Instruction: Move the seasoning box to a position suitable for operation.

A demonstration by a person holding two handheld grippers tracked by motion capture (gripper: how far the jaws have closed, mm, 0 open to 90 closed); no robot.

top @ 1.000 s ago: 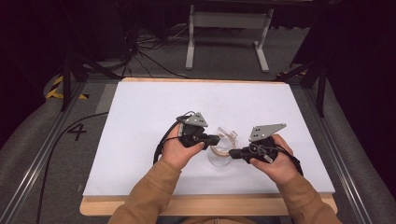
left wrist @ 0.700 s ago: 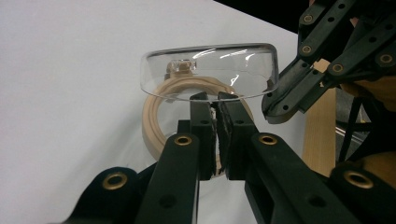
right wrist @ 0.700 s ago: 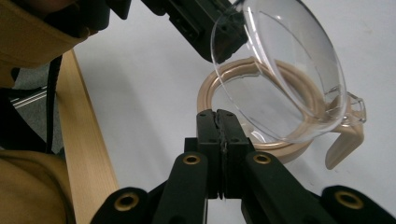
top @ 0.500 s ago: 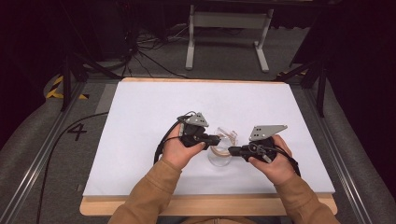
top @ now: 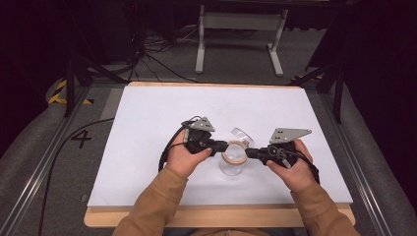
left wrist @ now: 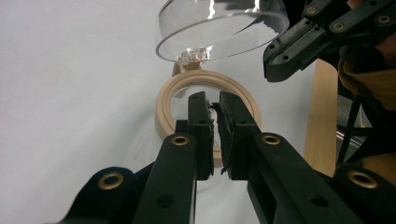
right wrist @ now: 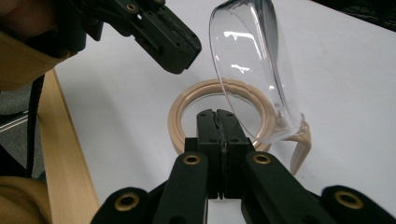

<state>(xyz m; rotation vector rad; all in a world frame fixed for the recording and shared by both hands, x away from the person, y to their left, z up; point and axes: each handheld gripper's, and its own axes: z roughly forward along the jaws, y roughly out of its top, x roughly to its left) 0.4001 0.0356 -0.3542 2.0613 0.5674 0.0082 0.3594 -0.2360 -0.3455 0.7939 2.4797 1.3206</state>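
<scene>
A small clear jar with a beige ring (top: 235, 152) around its mouth stands on the white table top (top: 147, 123). Its clear hinged lid (top: 239, 133) is swung up and open. My left gripper (top: 223, 145) comes at the ring from the left. In the left gripper view, the left gripper (left wrist: 215, 100) is shut on the near side of the ring (left wrist: 166, 102), a sliver of gap between its pads, under the lid (left wrist: 219, 28). My right gripper (top: 248, 153) meets the ring from the right. In its own view the right gripper (right wrist: 217, 114) is pressed shut, covering the near edge of the ring (right wrist: 187, 105) beside the lid (right wrist: 247, 60); a pinch cannot be made out.
The white sheet lies on a wooden board whose edge (top: 221, 216) runs along the front. A grey metal stand (top: 241, 22) and cables sit on the floor beyond the table. Metal rails flank both sides, with a "4" marked on the floor (top: 81, 139) at the left.
</scene>
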